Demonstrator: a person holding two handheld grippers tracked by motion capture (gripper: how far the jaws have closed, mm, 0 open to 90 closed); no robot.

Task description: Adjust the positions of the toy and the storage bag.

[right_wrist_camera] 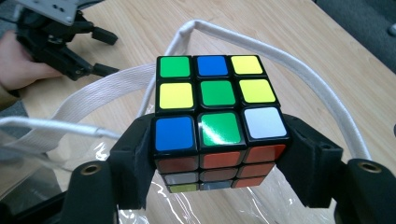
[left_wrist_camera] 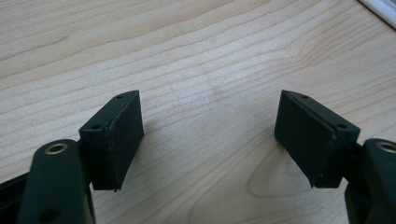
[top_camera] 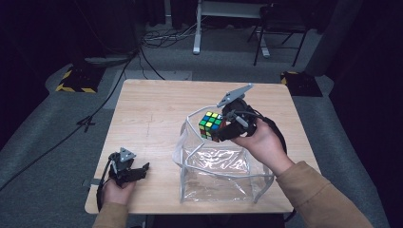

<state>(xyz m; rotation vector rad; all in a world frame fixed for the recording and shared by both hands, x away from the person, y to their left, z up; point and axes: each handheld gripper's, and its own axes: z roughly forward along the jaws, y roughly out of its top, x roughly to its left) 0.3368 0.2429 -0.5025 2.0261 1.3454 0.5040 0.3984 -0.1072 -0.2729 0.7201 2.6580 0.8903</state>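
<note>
Above the bag (top_camera: 216, 173), right fingers (right_wrist_camera: 133, 158) clamp the cube (right_wrist_camera: 217, 112).

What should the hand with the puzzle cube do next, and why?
Probably lower the cube a little further into the clear bag before letting go. The right tongs clamp it at both sides, and it hangs above the bag's white-edged opening, not yet inside. The left tongs rest open over bare table, so they offer no help steadying the bag.
</note>
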